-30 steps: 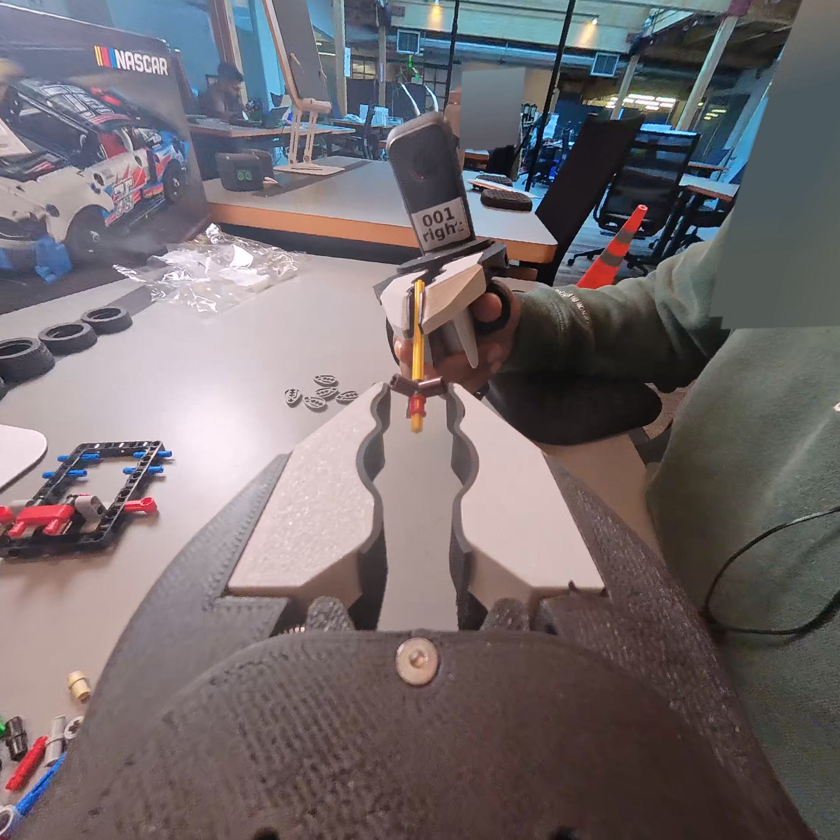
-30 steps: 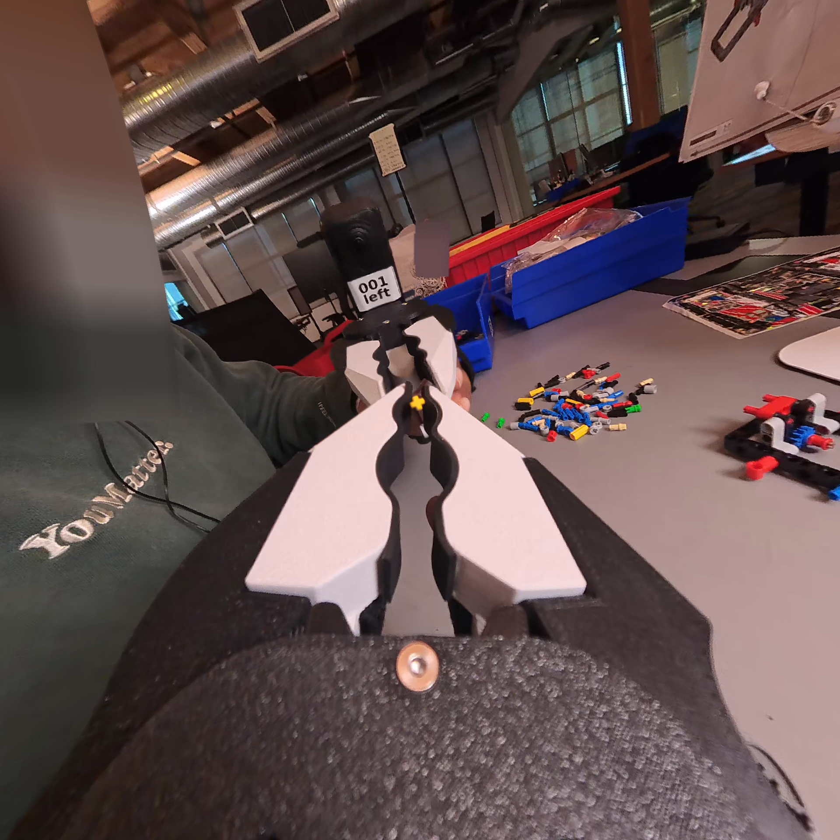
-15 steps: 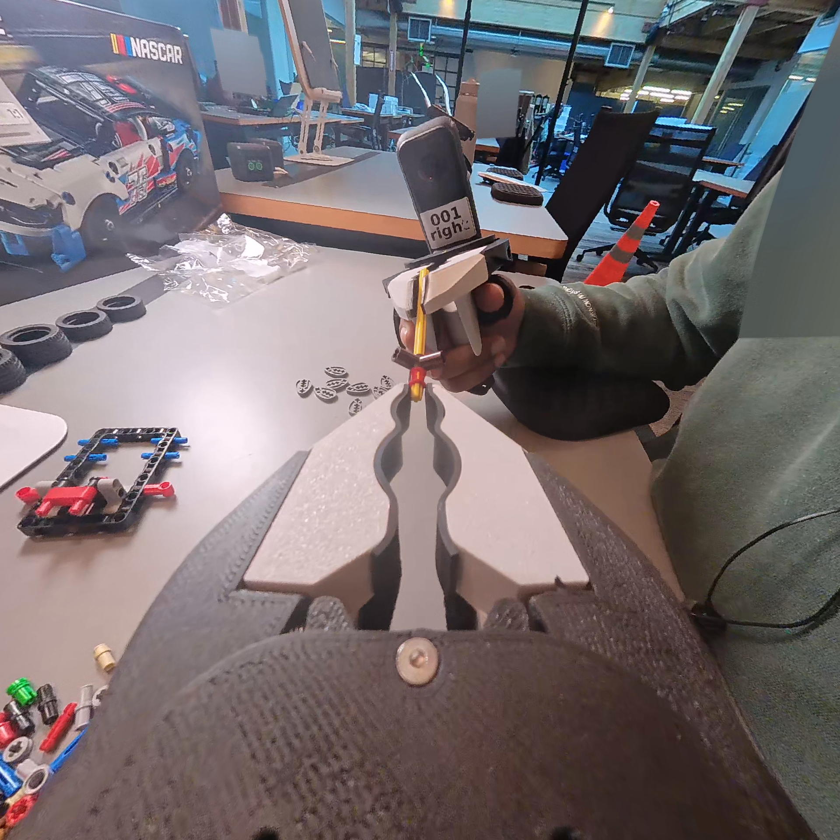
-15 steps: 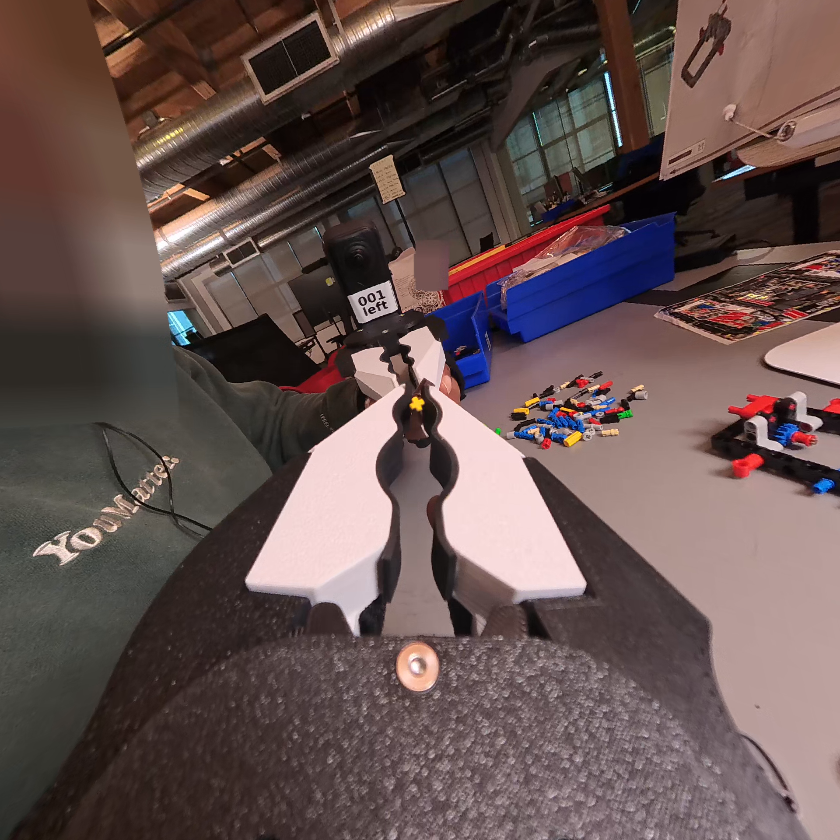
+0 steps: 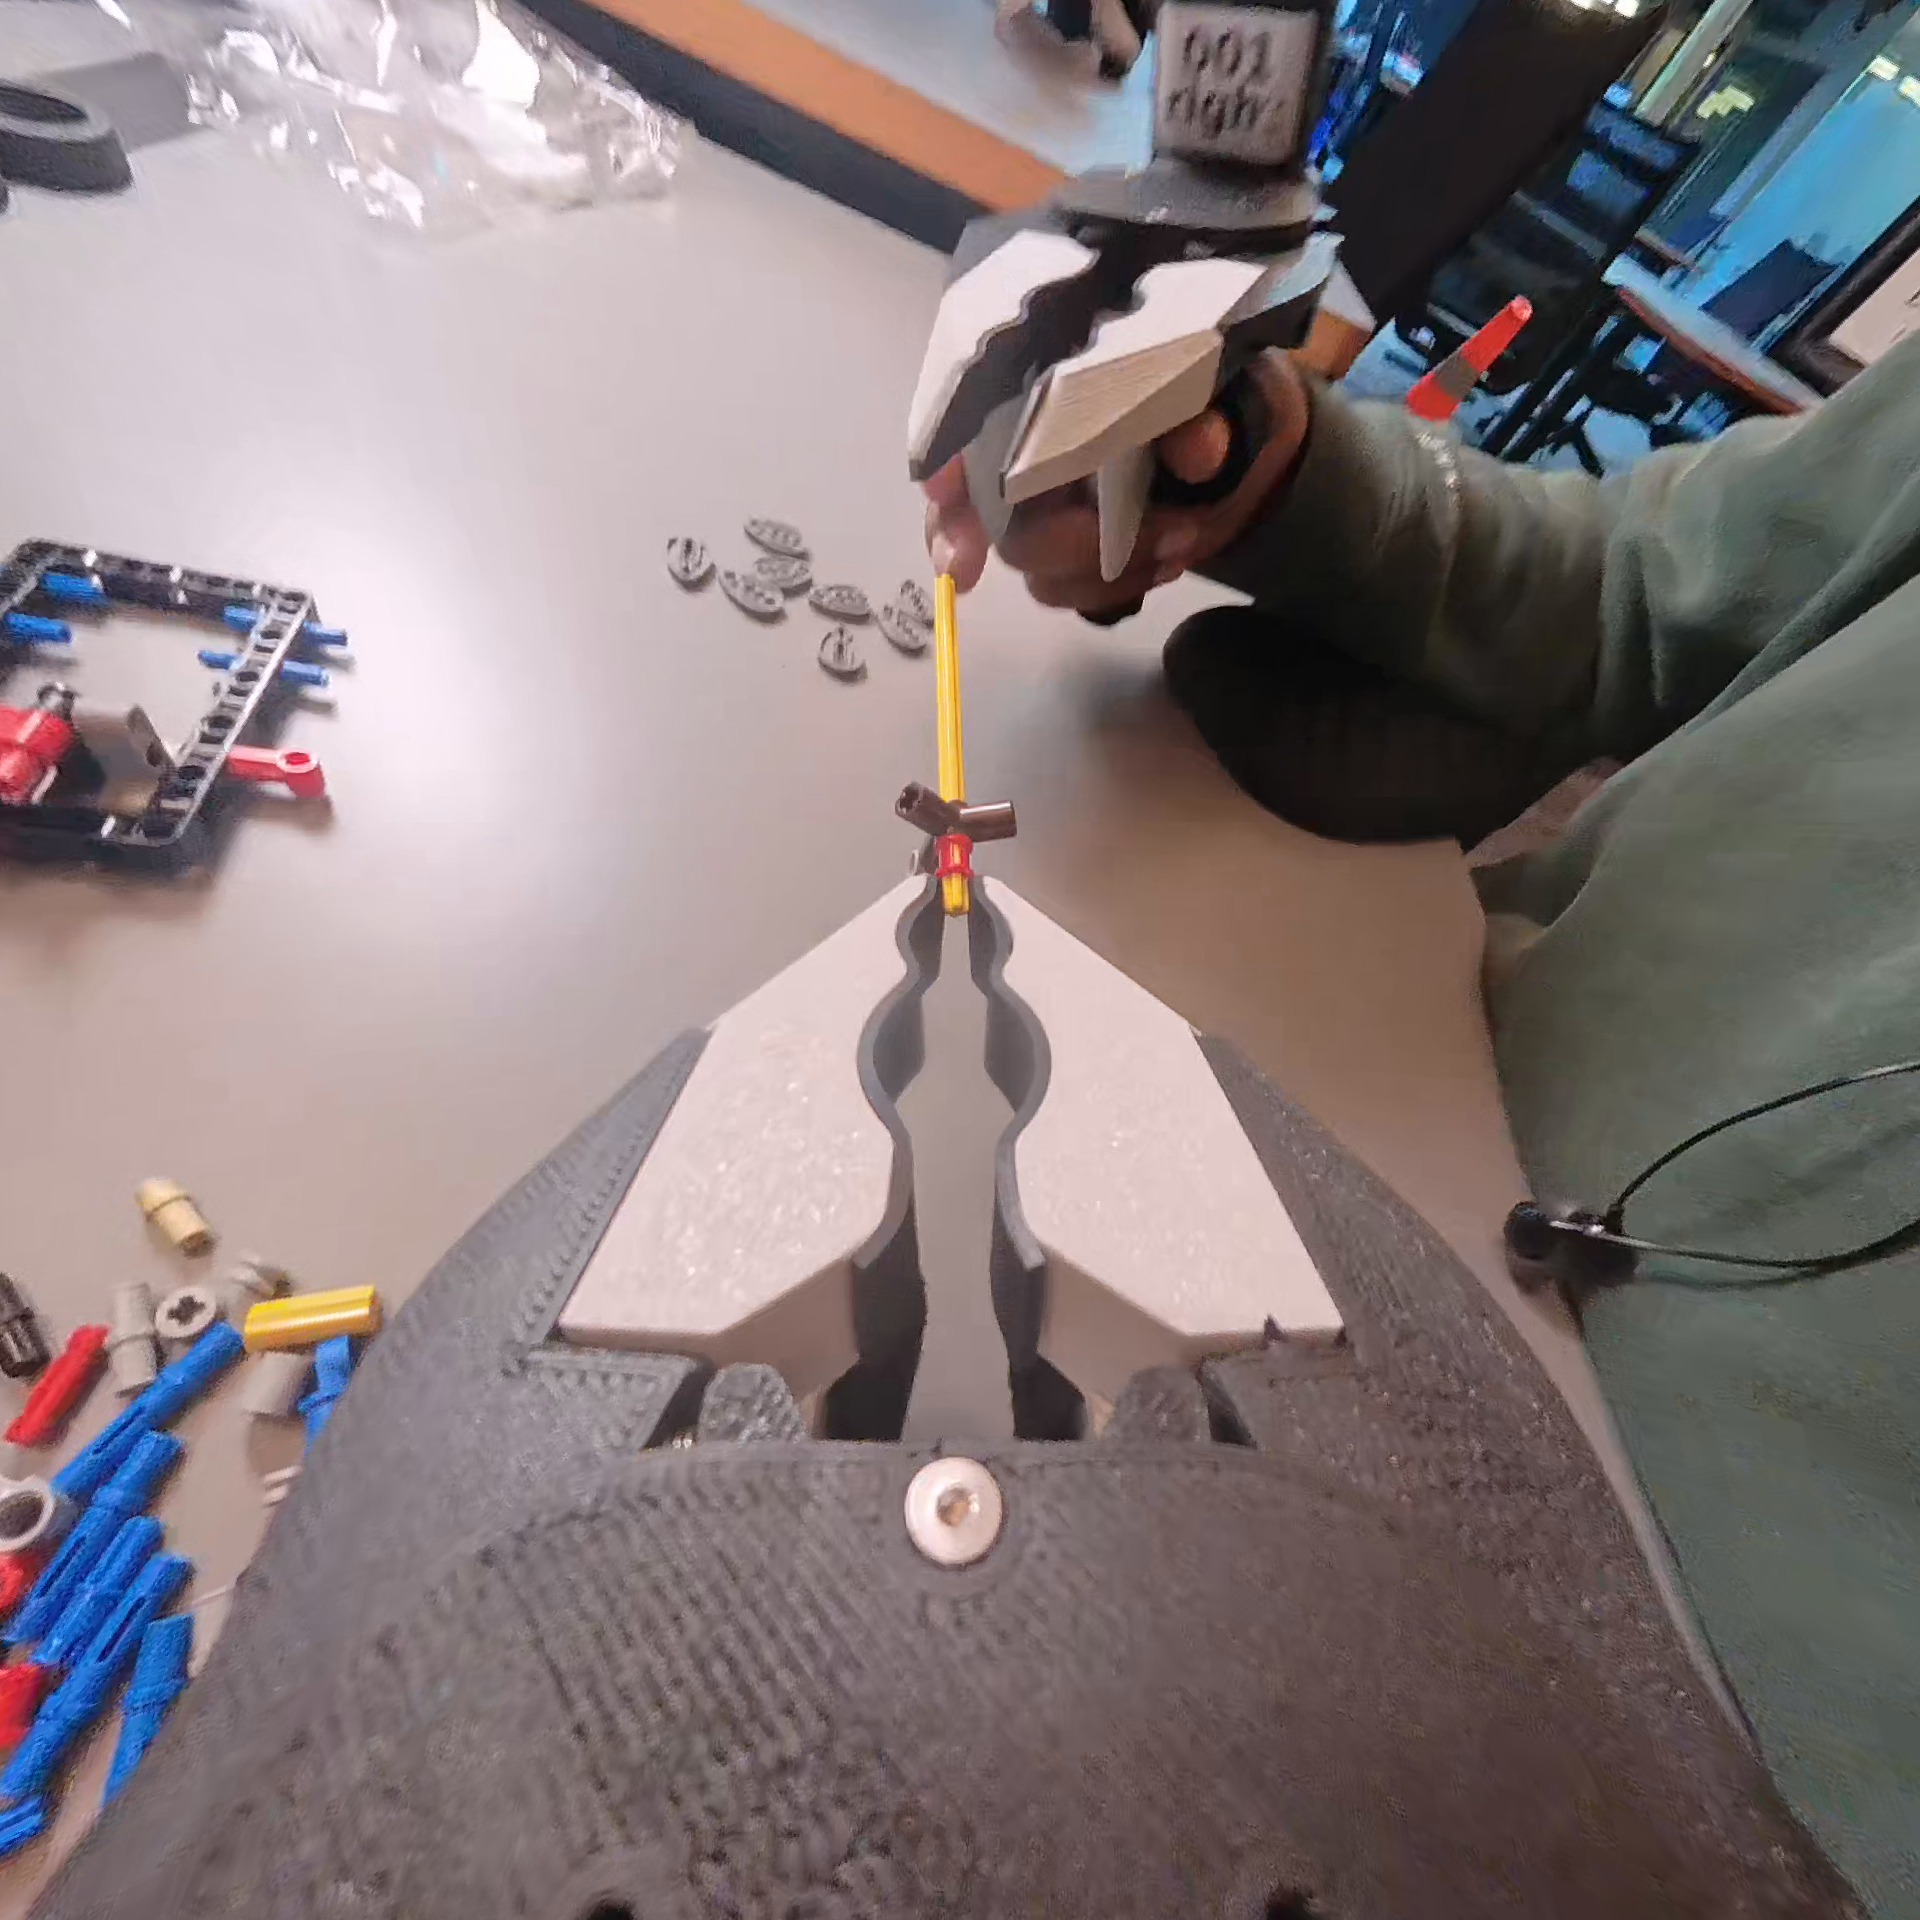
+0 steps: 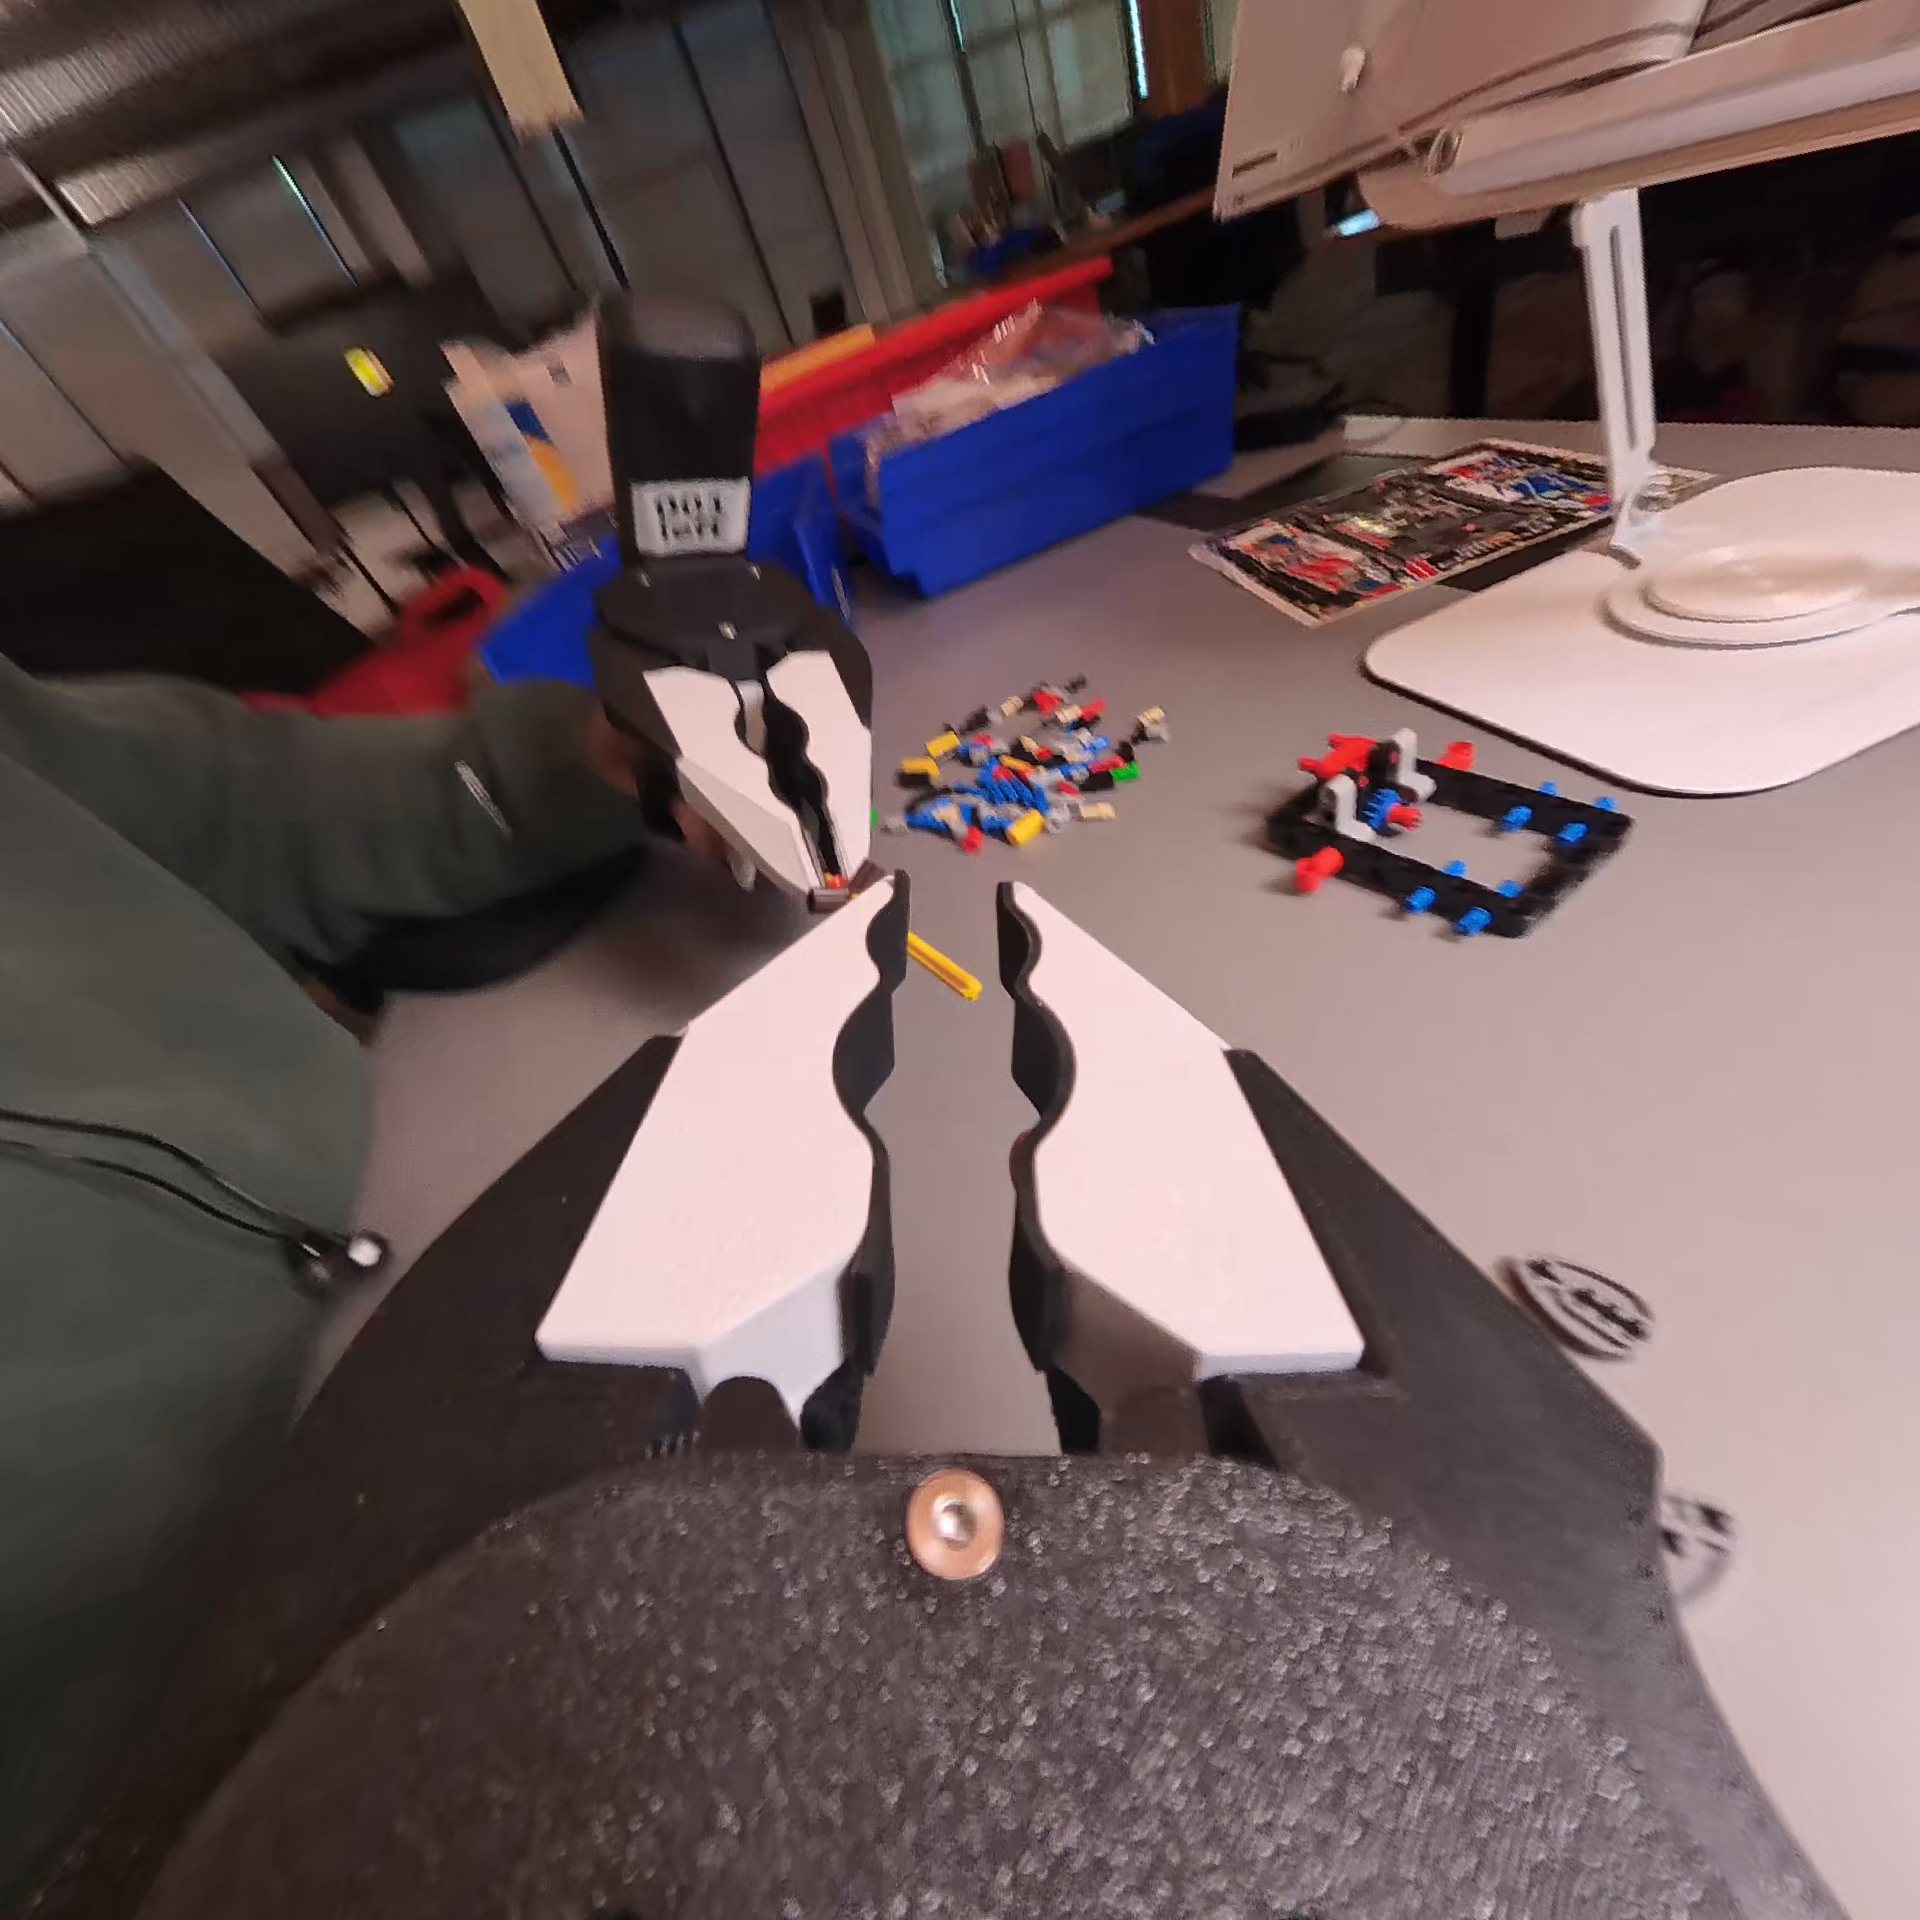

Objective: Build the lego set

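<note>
a: left wrist view – left tongs (image 5: pixel 948 896) clamped on the low end of the yellow axle (image 5: pixel 947 717), w/ a red bush (image 5: pixel 950 858) and a dark brown connector (image 5: pixel 954 819) threaded on just above the tips. axle sticks up and away over the counter (image 5: pixel 540 436).

b: and the right tongs (image 5: pixel 971 473)?

a: near the axle's top end, not on it. right wrist view shows the right tongs (image 6: pixel 951 896) apart, yellow axle (image 6: pixel 942 965) lying in the gap, touching neither finger afaict. left tongs (image 6: pixel 836 883) there are closed on the small parts at the tips.

b: the frame?

a: black frame (image 6: pixel 1449 831) w/ blue pins and a red/grey block sits twd the counter's far side in that view, beside the white lamp base (image 6: pixel 1652 665). loose pieces pile (image 6: pixel 1023 774) between it and the left tongs. grey oval bits (image 5: pixel 800 597) near the hand (image 5: pixel 1101 540) holding the right tongs.

b: anything else?

a: blue bins (image 6: pixel 1039 457) at the far edge; clear bag (image 5: pixel 416 114) at the top of left wrist view.
</note>
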`<state>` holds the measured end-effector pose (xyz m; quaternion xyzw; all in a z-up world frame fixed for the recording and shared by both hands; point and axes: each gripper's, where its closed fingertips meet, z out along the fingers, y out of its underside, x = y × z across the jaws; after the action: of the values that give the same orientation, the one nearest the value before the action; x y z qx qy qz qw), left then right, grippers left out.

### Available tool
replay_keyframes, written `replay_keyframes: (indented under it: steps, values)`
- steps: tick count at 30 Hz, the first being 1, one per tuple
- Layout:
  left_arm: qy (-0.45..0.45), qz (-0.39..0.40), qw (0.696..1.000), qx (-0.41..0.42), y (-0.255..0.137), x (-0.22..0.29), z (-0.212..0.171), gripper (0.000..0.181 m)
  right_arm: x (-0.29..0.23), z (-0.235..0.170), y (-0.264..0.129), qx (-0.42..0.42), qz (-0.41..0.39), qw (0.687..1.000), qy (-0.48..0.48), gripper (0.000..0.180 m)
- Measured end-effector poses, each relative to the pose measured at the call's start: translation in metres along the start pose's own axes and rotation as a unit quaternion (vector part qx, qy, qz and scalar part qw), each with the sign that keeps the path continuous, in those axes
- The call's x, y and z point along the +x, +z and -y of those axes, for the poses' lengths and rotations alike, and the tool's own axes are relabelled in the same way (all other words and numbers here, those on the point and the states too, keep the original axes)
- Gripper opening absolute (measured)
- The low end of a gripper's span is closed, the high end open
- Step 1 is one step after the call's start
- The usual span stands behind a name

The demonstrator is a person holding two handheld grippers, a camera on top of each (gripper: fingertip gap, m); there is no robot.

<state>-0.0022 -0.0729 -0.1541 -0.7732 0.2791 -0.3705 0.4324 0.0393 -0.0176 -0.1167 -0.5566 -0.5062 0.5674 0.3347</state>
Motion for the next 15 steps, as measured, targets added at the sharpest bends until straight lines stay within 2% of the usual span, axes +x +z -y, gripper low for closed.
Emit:
replay_keyframes:
  steps: [3,6,10,11,15]
  values:
    - [-0.007,0.006,1.0,-0.022,0.004,-0.005,-0.009,0.003,-0.001,-0.016,0.002,-0.06,-0.028,0.993,-0.098,0.017]
    - [-0.022,0.001,0.999,-0.039,0.007,-0.005,-0.015,0.003,-0.003,-0.035,0.006,-0.123,-0.047,0.969,-0.21,0.023]
    - [-0.034,-0.029,0.997,-0.059,0.01,0.004,-0.023,0.003,-0.004,-0.056,0.011,-0.174,-0.05,0.94,-0.29,0.03]
    - [-0.034,-0.033,0.997,-0.066,0.011,0.006,-0.025,0.003,-0.007,-0.058,0.012,-0.177,-0.042,0.937,-0.299,0.028]
    - [-0.037,-0.045,0.995,-0.081,0.012,0.011,-0.03,0.003,-0.017,-0.067,0.014,-0.193,-0.018,0.929,-0.315,0.003]
